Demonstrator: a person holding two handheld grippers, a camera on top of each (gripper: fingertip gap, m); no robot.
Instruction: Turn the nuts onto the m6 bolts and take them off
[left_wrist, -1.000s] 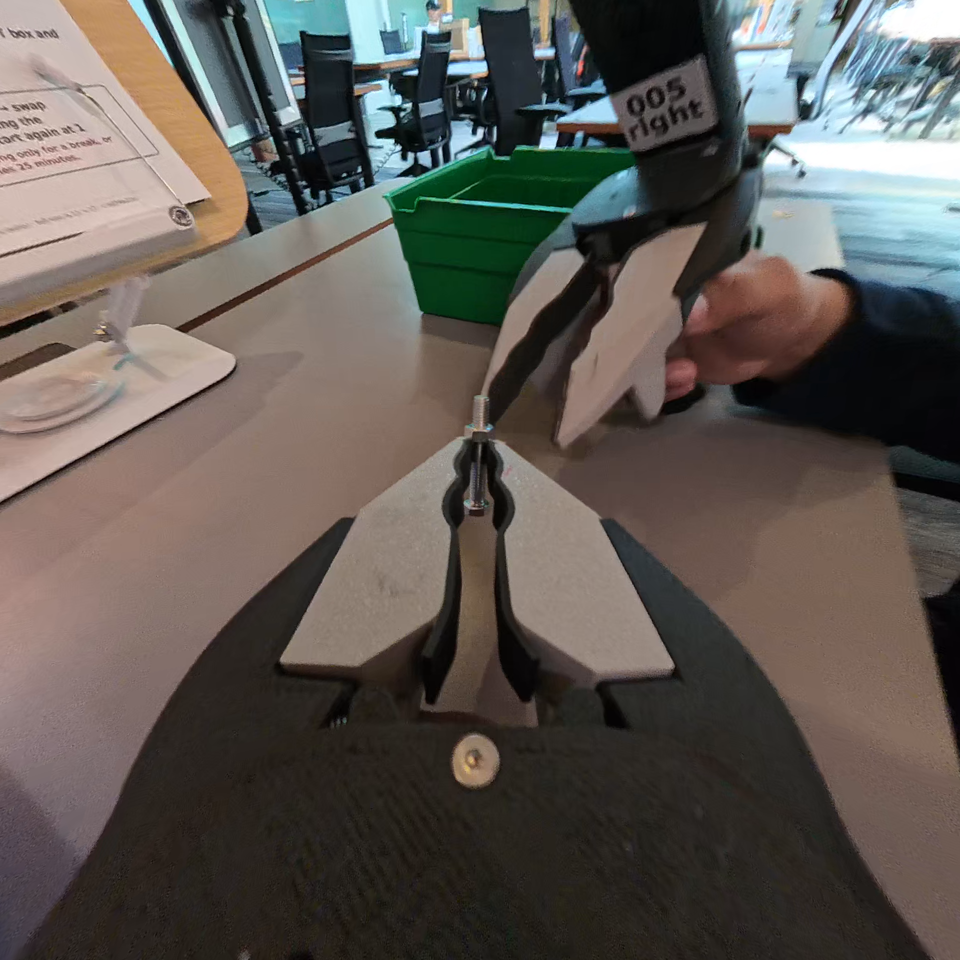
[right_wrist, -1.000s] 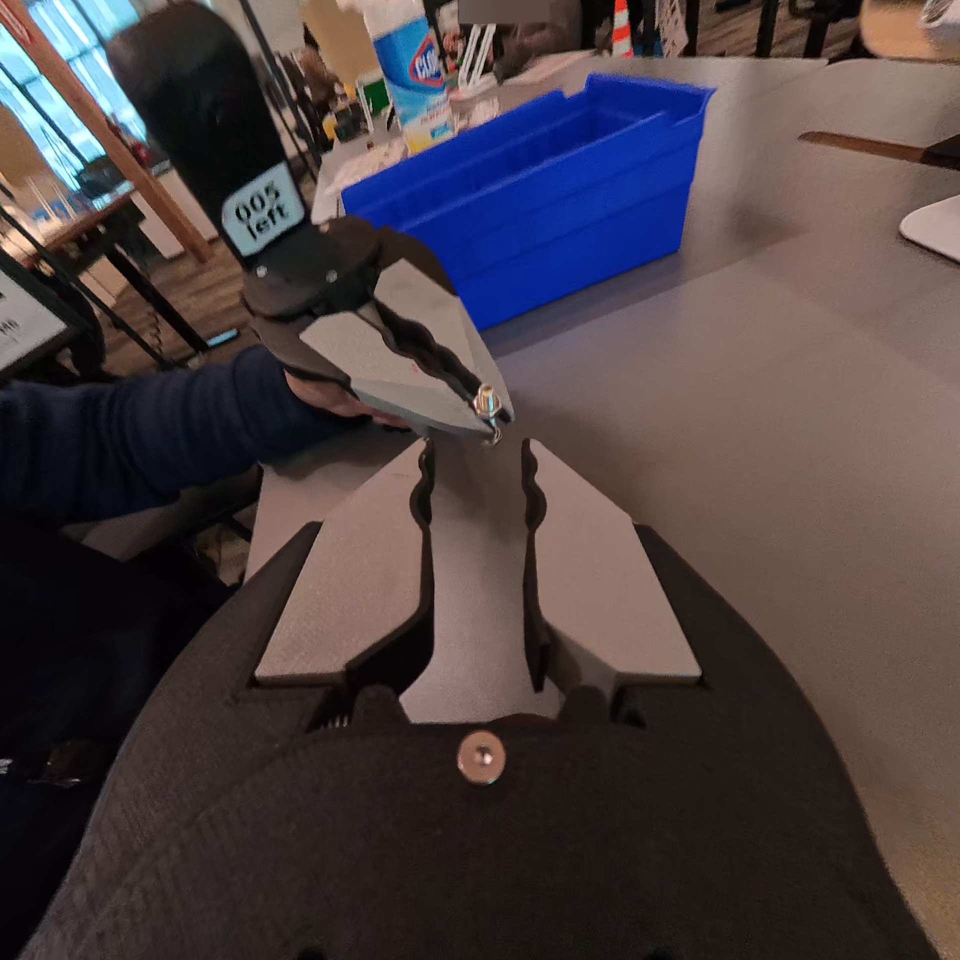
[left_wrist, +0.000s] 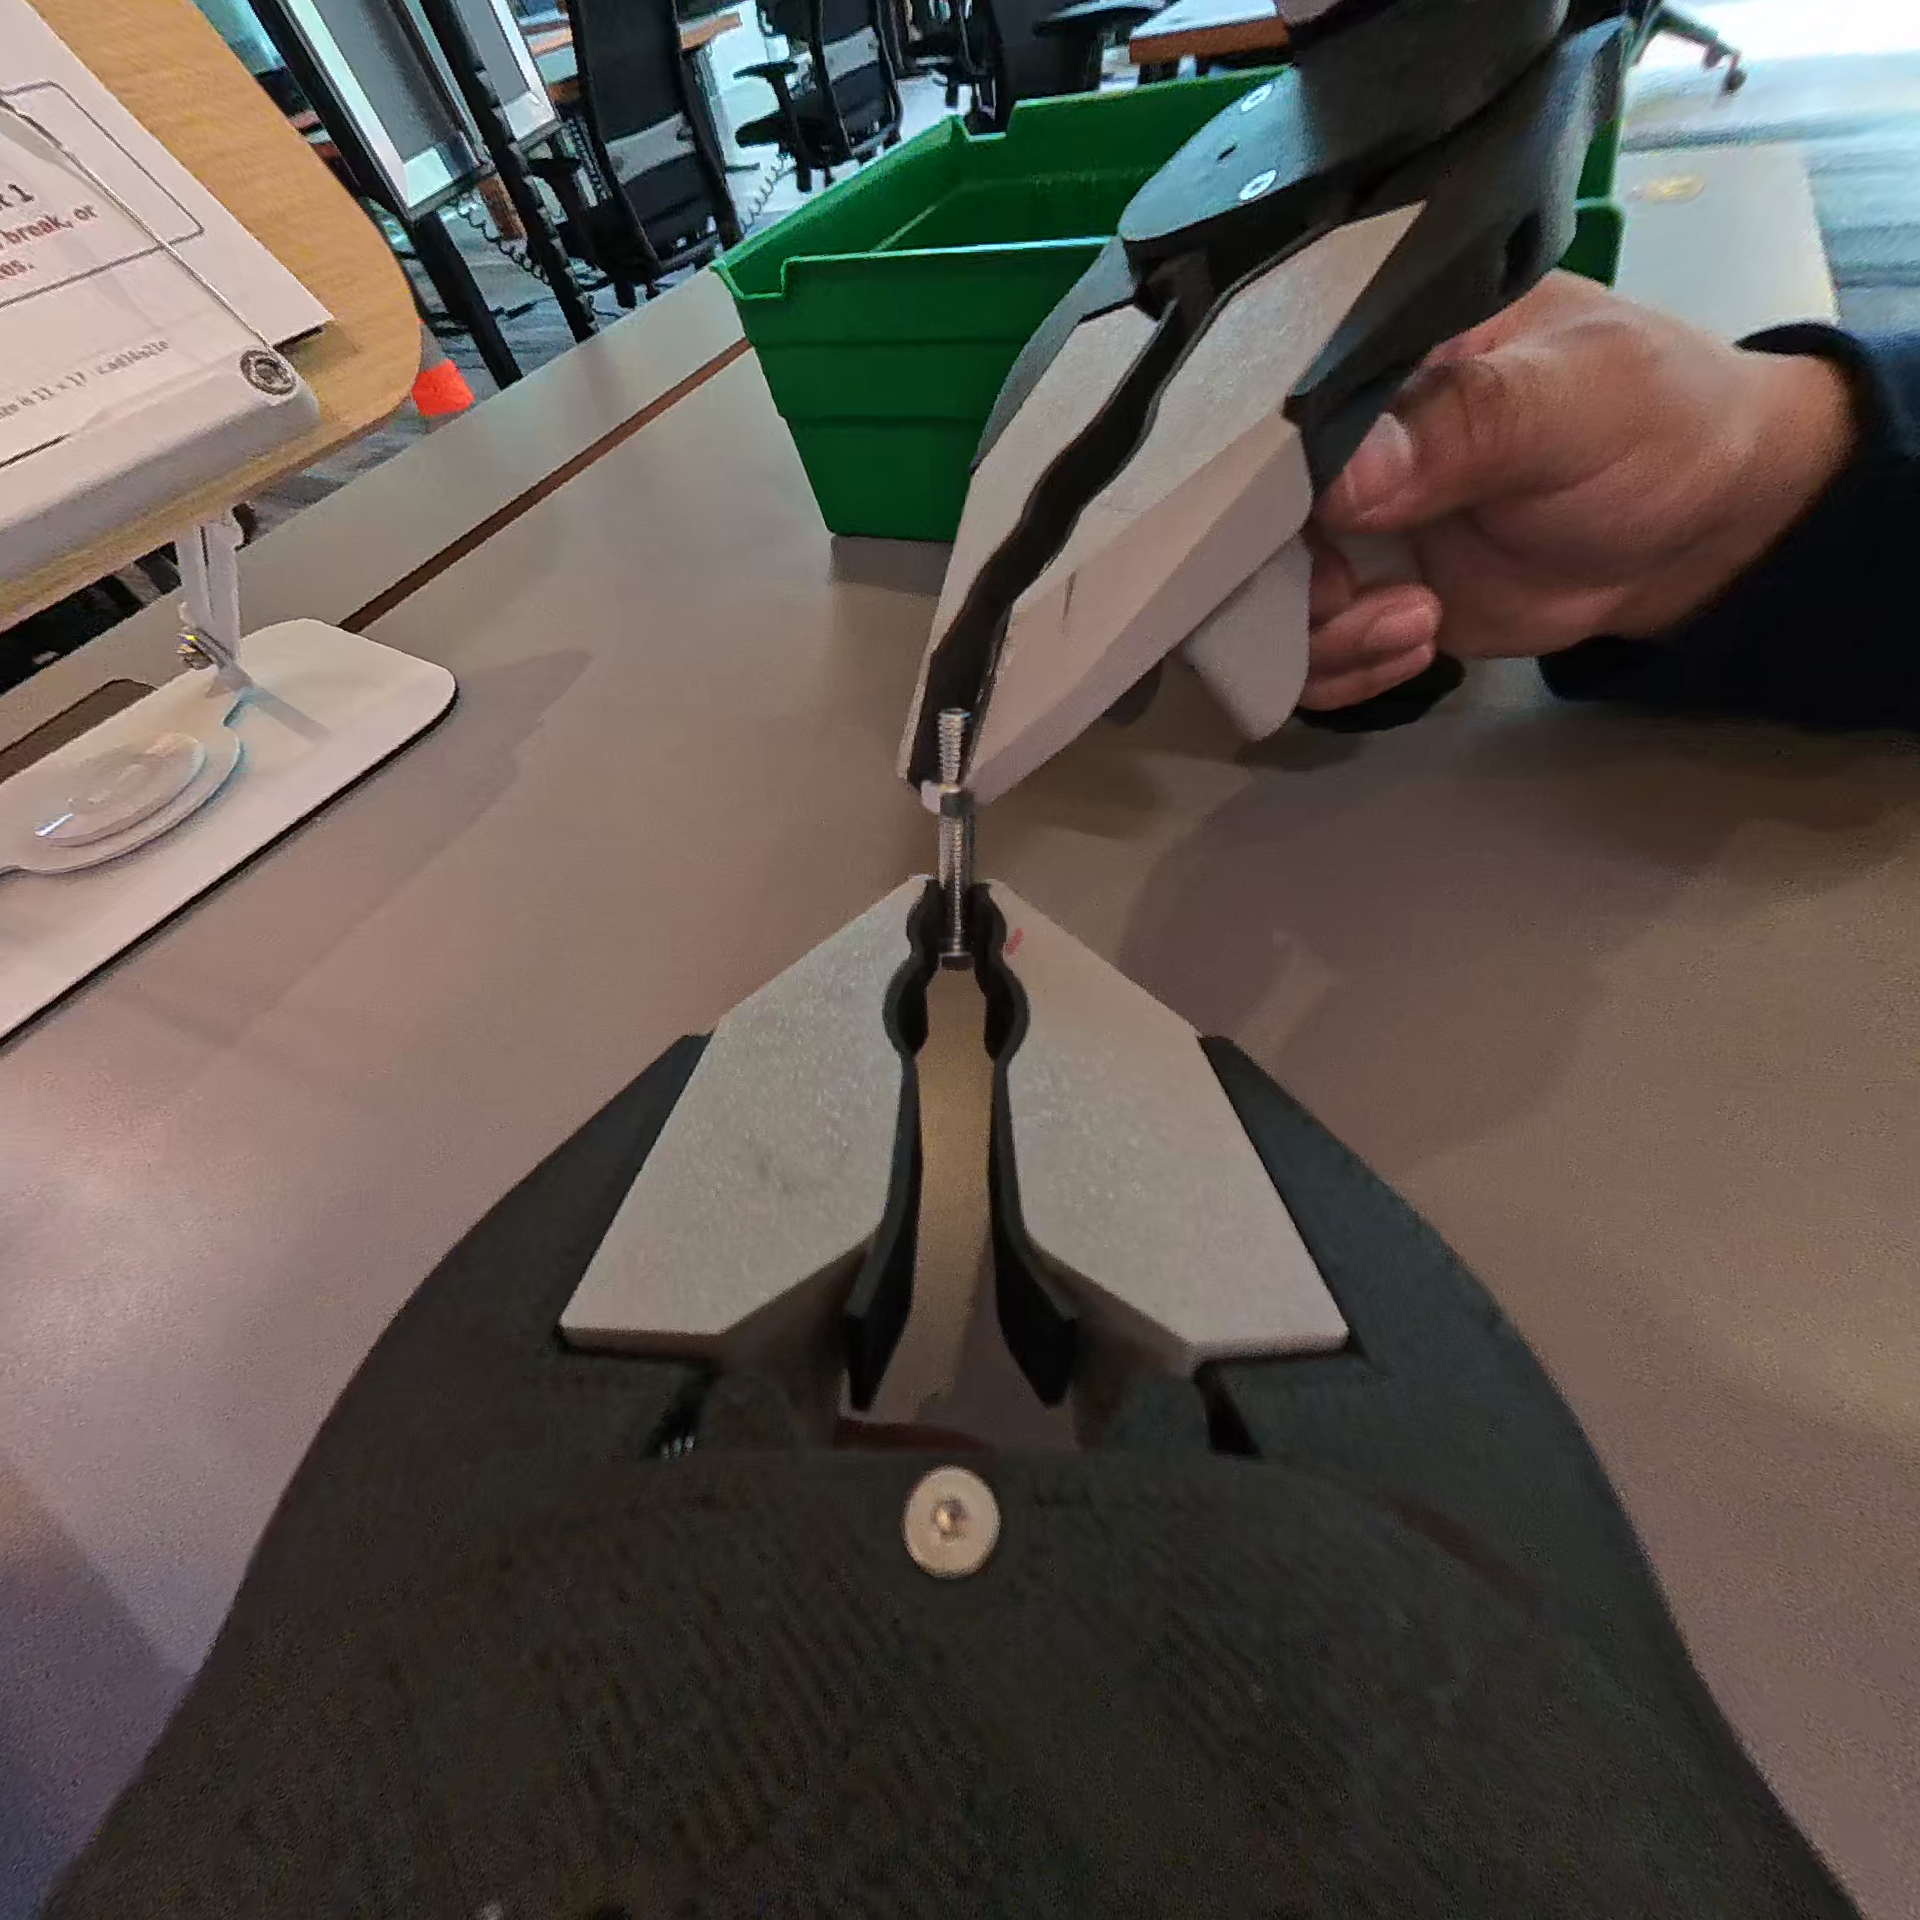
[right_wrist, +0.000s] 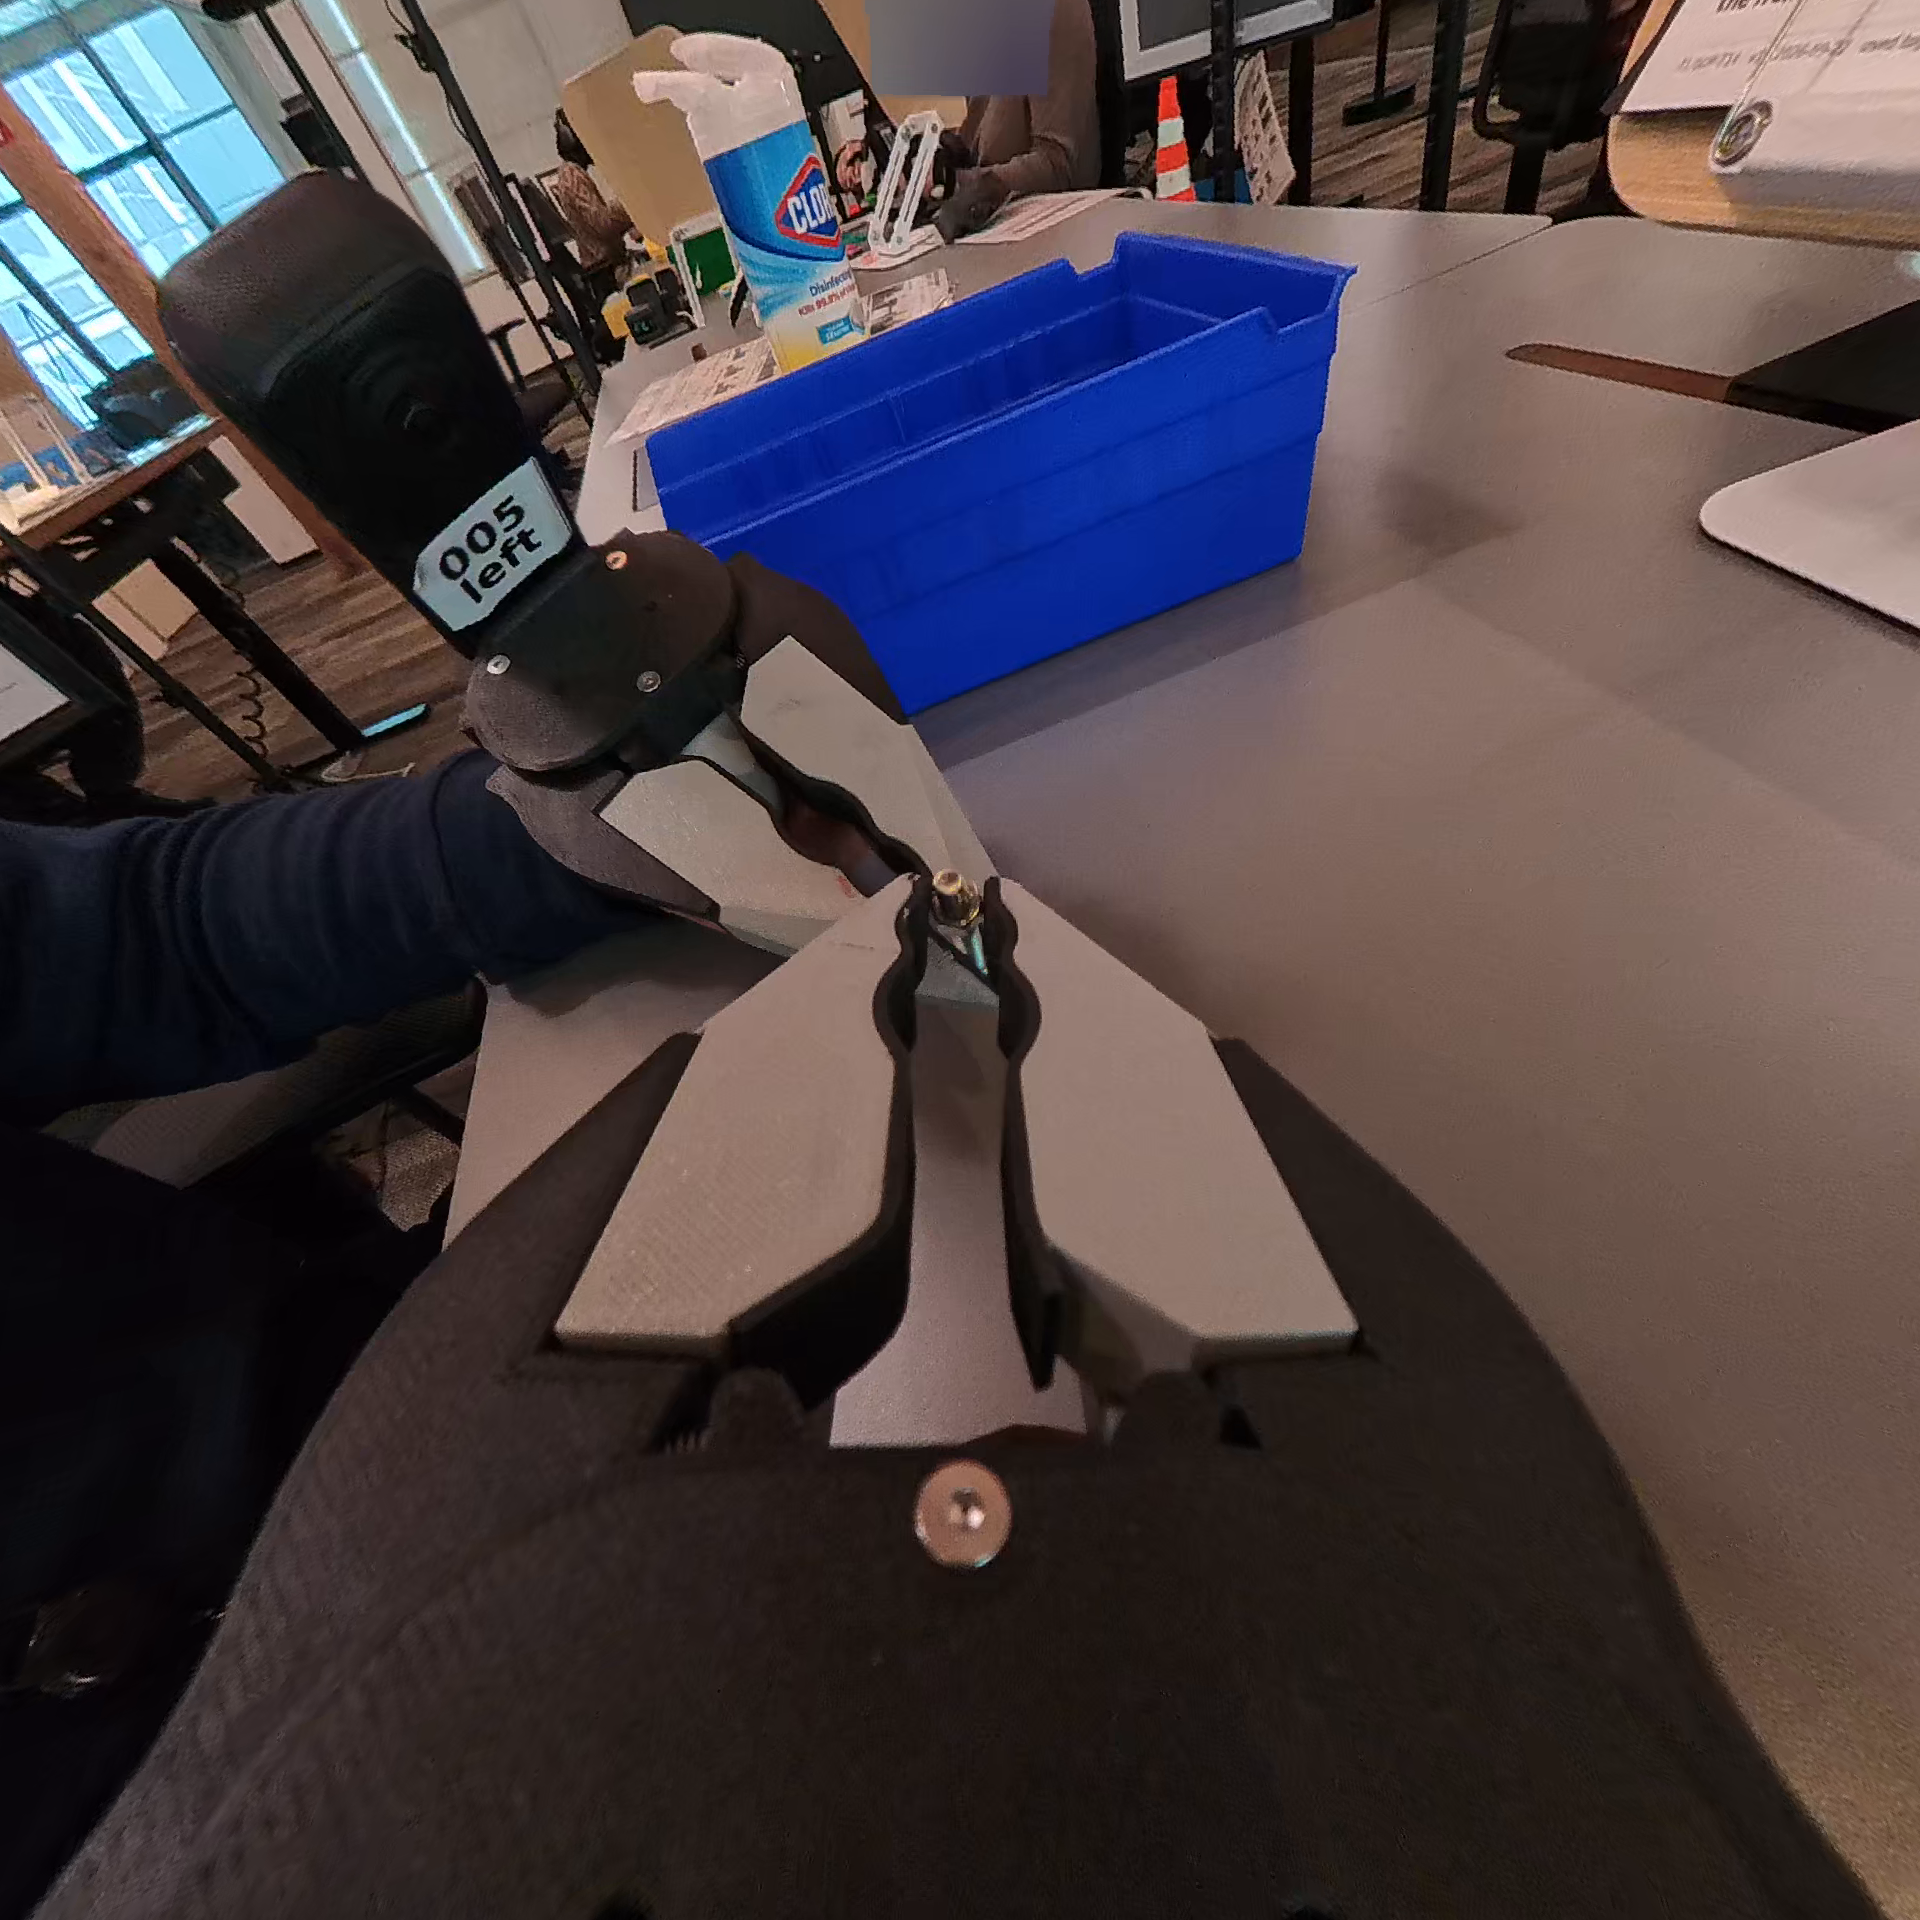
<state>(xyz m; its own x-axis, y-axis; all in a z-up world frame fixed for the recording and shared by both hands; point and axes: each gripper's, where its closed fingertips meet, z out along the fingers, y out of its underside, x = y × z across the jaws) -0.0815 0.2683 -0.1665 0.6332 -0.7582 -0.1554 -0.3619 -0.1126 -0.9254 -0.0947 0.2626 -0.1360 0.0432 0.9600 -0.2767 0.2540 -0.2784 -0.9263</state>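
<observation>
Jaws of the left gripper (left_wrist: 951, 914) are pinching the lower end of the bolt (left_wrist: 953, 852), holding it upright above the grey table (left_wrist: 520, 935). Jaws of the right gripper (right_wrist: 951, 914) are narrowed to a slit around the nut (left_wrist: 954, 802), which is sitting partway down the thread with bare thread showing above and below it. Whether the nut is being wound on or off cannot be told. As a judgement, the turning step is in hand; the next move is calling for a wrist roll about the bolt's axis while the left grip is keeping the shank steady. A green bin (left_wrist: 935, 312) is standing behind the grippers and a blue bin (right_wrist: 1039, 488) is standing well apart.
</observation>
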